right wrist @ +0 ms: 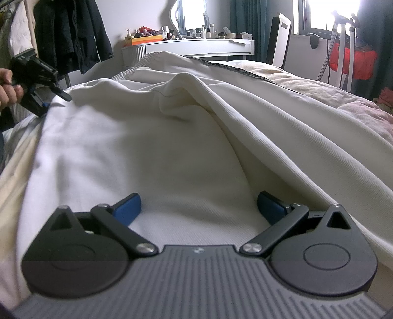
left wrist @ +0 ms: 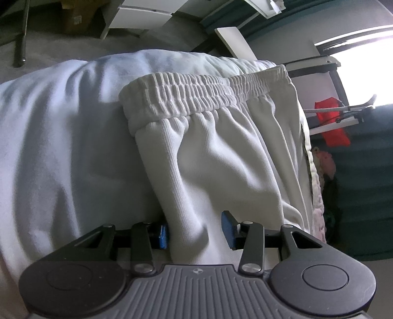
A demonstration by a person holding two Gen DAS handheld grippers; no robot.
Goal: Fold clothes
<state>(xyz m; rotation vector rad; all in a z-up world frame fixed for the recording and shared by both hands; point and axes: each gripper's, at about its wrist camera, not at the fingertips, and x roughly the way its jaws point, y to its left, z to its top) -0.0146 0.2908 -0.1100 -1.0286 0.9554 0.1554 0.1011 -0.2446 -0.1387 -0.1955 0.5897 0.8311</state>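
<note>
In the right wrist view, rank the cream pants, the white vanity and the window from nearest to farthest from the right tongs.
1. cream pants, directly ahead of the right tongs.
2. white vanity, beyond them, centre.
3. window, upper right.
</note>
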